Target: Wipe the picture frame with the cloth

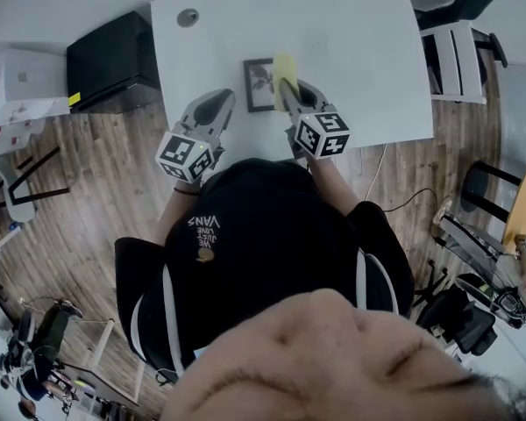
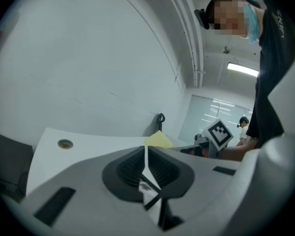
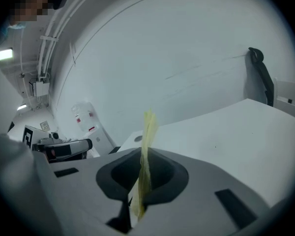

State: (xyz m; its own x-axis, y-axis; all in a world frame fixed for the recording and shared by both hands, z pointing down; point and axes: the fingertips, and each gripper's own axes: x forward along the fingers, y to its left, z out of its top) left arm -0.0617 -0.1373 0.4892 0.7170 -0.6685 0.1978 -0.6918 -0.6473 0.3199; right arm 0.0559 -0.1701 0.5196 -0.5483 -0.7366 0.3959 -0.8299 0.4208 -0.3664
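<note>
- While my right gripper (image 3: 145, 156) has its jaws pinching the yellow cloth (image 3: 147, 127) at the right edge of the picture frame (image 1: 259, 84) on the table (image 1: 359, 51), I'd lay the cloth flat on it first.
- Left gripper (image 2: 145, 154): jaws pressed together, just left of the frame. I'd use it to pin a corner.
- Light, straight, overlapping strokes, or the frame may slide.

The cloth (image 1: 284, 67) covered the picture frame (image 1: 258, 83) along its 3 o'clock edge, and the cloth's 6 o'clock end was lost between the right gripper's (image 1: 287, 91) jaws. The framed picture was too small to tell. The left gripper (image 2: 146, 154) hid all but the cloth's tip.
</note>
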